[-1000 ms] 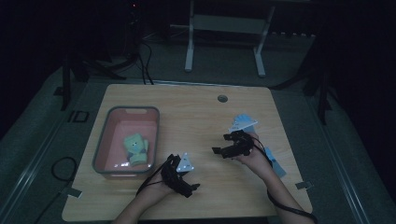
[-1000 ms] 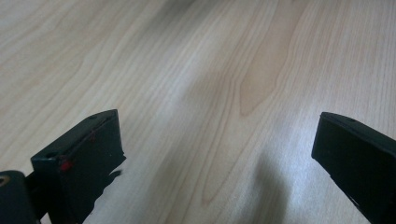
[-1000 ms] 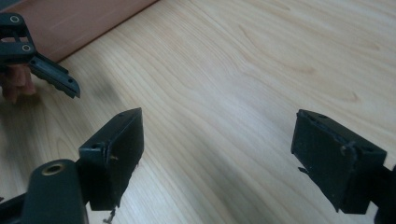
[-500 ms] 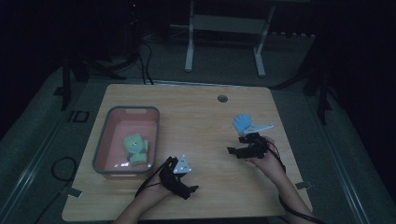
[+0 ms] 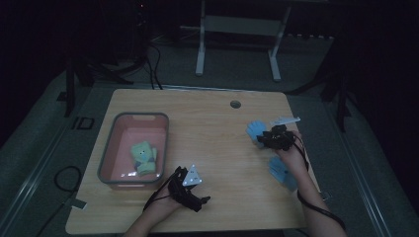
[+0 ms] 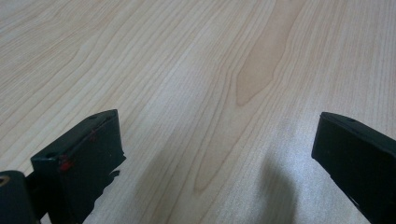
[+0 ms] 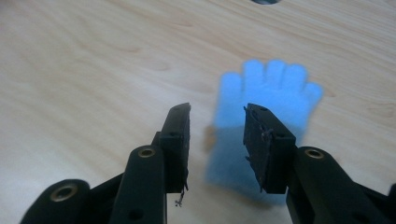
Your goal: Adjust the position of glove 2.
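A: Listing from the claw outward. Item one, right gripper (image 7: pixel 218 112): jaws have just been closing and now stand half-shut with a gap left between them. Nothing is clamped. The blue glove (image 7: pixel 275 88) lies flat on the table (image 5: pixel 207 128), its cuff under and between the jaw tips.

B: Change since the last entry?

A: Half a second ago that gripper sat nearer the person and short of the glove. Now it is right at the cuff end. The glove itself has not shifted. My reading is that the pinch is under way but not yet made, so the pickup still lies ahead.

B: Item two?

A: Left gripper (image 6: pixel 219 123): jaws spread wide over bare wood near the table's front edge, holding nothing.

B: Further out?

A: Second blue glove (image 5: pixel 281 170), beside the right forearm, untouched. Pink bin (image 5: pixel 106 163) at table left, well apart from both blue gloves, with a green-and-yellow glove (image 5: pixel 143 155) inside. The bin is probably where the blue ones go.

B: Brands, labels, lettering?

A: None visible on gloves, bin or jaws. A dark mark on the floor (image 5: pixel 81 122) left of the table may be two letters, but it is too dim to read with confidence.
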{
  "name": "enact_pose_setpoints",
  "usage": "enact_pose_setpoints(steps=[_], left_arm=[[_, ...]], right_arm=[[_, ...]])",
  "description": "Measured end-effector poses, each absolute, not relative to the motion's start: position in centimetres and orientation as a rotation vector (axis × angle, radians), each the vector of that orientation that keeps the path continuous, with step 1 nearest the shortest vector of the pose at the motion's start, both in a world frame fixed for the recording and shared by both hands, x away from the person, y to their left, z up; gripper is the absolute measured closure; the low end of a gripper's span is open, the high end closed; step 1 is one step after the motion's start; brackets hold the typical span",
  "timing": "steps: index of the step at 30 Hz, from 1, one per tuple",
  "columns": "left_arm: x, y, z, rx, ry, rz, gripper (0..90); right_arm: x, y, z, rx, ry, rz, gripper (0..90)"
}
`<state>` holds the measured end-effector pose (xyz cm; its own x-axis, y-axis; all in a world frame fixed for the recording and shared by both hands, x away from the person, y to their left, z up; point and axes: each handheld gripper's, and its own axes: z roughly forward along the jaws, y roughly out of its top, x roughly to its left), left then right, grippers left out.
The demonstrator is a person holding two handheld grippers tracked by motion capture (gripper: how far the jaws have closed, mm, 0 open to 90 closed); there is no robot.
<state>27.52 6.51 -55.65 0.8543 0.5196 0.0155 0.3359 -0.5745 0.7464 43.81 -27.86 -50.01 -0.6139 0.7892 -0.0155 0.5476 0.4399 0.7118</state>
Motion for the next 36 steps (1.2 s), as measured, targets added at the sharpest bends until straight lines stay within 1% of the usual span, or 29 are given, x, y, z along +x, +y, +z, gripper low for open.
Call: enact_pose_setpoints(steps=[4,7,10,14,16,17,22,23,24,28,29,31,36], left_arm=[[27.5,6.6,-55.7,2.231,0.611,0.299,2.4],[27.5,6.7,-55.7,2.226,0.605,0.306,2.5],[27.5,6.8,-55.6,2.214,0.612,0.301,2.4],[27.5,6.9,-55.6,2.212,0.610,0.315,2.5],[27.5,6.9,-55.6,2.213,0.610,0.319,2.5],[27.6,6.9,-55.7,2.215,0.610,0.318,2.4],[27.5,6.9,-55.8,2.216,0.609,0.322,2.5],[27.5,6.9,-55.8,2.217,0.609,0.322,2.5],[27.5,6.9,-55.8,2.219,0.608,0.325,2.4],[27.6,7.0,-55.8,2.227,0.606,0.325,2.4],[27.6,7.0,-55.8,2.227,0.607,0.325,2.4],[27.6,7.0,-55.8,2.224,0.608,0.325,2.4],[27.6,7.1,-55.7,2.213,0.608,0.332,2.4]], right_arm=[[45.5,-28.0,-50.5,1.165,2.340,0.946,66.1],[46.6,-28.3,-51.0,1.199,2.333,0.923,66.5],[47.4,-28.4,-51.6,1.202,2.339,0.896,64.5],[48.1,-28.5,-52.2,1.217,2.338,0.858,59.5],[48.2,-28.4,-52.4,1.214,2.338,0.844,58.9],[48.3,-28.4,-52.5,1.209,2.344,0.836,57.0],[48.8,-28.4,-53.4,1.215,2.367,0.800,56.7],[48.9,-28.5,-54.0,1.239,2.368,0.819,59.8],[48.9,-28.6,-54.0,1.270,2.363,0.829,61.9],[48.8,-28.2,-53.9,1.295,2.358,0.814,76.1],[48.8,-28.1,-53.9,1.295,2.355,0.811,78.5],[48.6,-27.8,-53.9,1.315,2.341,0.806,81.7],[47.8,-27.2,-53.6,1.343,2.293,0.815,86.7]])
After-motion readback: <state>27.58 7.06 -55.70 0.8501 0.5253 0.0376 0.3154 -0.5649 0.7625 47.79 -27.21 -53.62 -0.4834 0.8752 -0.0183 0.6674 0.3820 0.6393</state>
